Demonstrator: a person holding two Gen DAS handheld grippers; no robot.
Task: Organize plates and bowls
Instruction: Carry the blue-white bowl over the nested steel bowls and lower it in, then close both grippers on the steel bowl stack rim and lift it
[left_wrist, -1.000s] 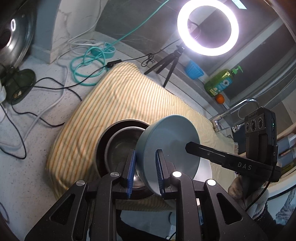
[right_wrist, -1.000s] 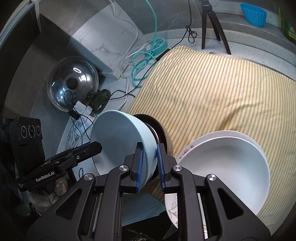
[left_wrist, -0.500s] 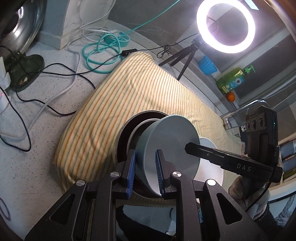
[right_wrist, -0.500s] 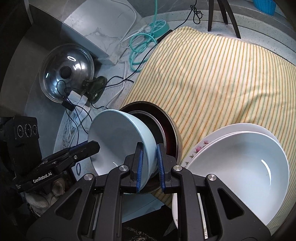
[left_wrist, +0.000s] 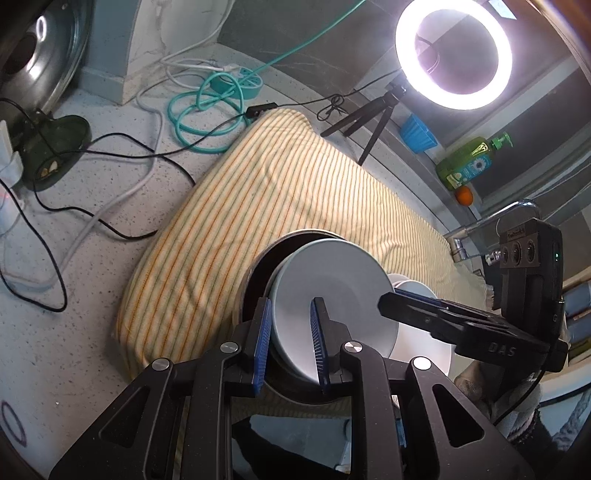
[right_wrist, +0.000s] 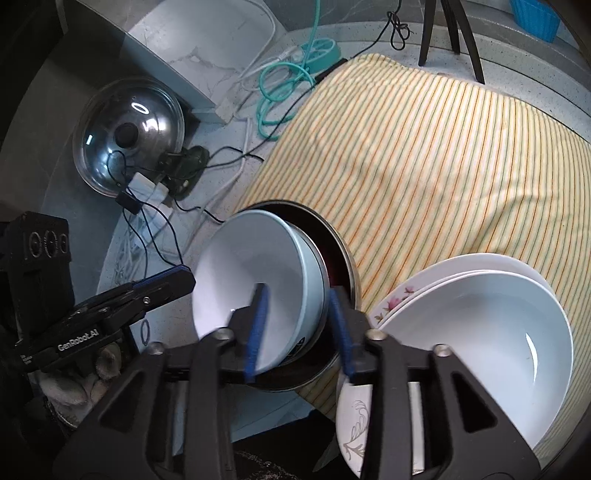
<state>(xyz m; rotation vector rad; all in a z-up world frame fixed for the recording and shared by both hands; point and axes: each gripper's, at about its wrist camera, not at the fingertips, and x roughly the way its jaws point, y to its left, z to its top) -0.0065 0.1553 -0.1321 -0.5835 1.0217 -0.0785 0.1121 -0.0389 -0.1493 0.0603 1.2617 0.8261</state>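
Observation:
A light blue bowl (left_wrist: 332, 291) (right_wrist: 255, 280) leans on its side inside a dark metal bowl (left_wrist: 255, 273) (right_wrist: 340, 254) on the striped cloth (left_wrist: 258, 206). My left gripper (left_wrist: 290, 347) is shut on the blue bowl's near rim; in the right wrist view it (right_wrist: 181, 280) reaches that rim from the left. My right gripper (right_wrist: 298, 332) has its jaws opening: the bowl's wall stands between the pads without touching them. The left wrist view shows it (left_wrist: 386, 301) at the bowl's right edge. A white bowl (right_wrist: 480, 332) sits on stacked plates (right_wrist: 395, 299) to the right.
Black, white and teal cables (left_wrist: 199, 110) lie on the speckled counter to the left. A glass pot lid (right_wrist: 125, 133) leans on the wall. At the back stand a ring light on a tripod (left_wrist: 454, 55), a blue cup (left_wrist: 415, 133), a soap bottle (left_wrist: 469, 162) and a faucet (left_wrist: 480, 229).
The right gripper's jaws have spread off the blue bowl's rim. The bowl has come down from above the dark metal bowl into it, still held by the left gripper.

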